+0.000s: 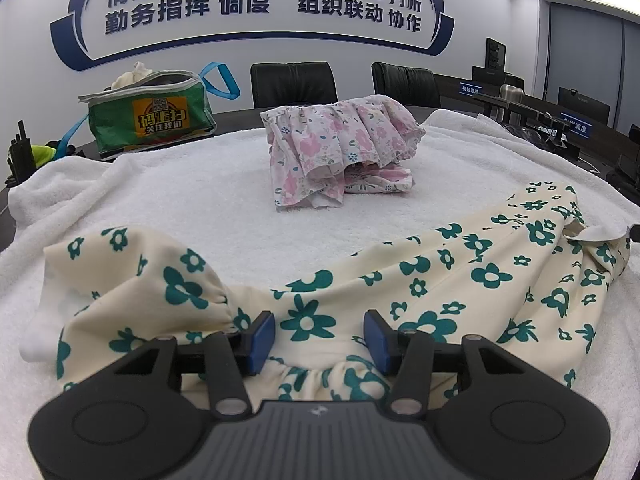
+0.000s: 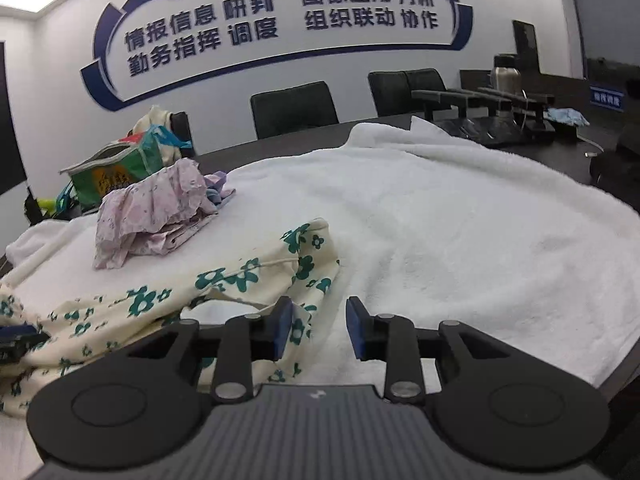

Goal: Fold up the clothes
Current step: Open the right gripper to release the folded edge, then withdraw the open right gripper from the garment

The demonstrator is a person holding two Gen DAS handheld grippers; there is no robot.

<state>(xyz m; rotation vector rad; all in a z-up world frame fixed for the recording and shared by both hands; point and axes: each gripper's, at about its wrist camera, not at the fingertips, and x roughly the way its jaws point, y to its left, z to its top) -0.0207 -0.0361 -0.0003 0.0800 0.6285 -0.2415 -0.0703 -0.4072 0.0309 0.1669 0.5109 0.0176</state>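
Note:
A cream garment with green flowers lies crumpled across the near part of a white towel. My left gripper is open, low over the garment's gathered waistband, with cloth between its blue pads. My right gripper is open at the garment's right end; its left pad touches the cloth edge, its right pad is over bare towel. A folded pink floral garment sits at the towel's middle; it also shows in the right wrist view. The left gripper's tip shows at the left edge of that view.
A green zip bag with cloth inside stands at the back left on the dark table. Black chairs stand behind the table. Black stands and a steel flask are at the back right.

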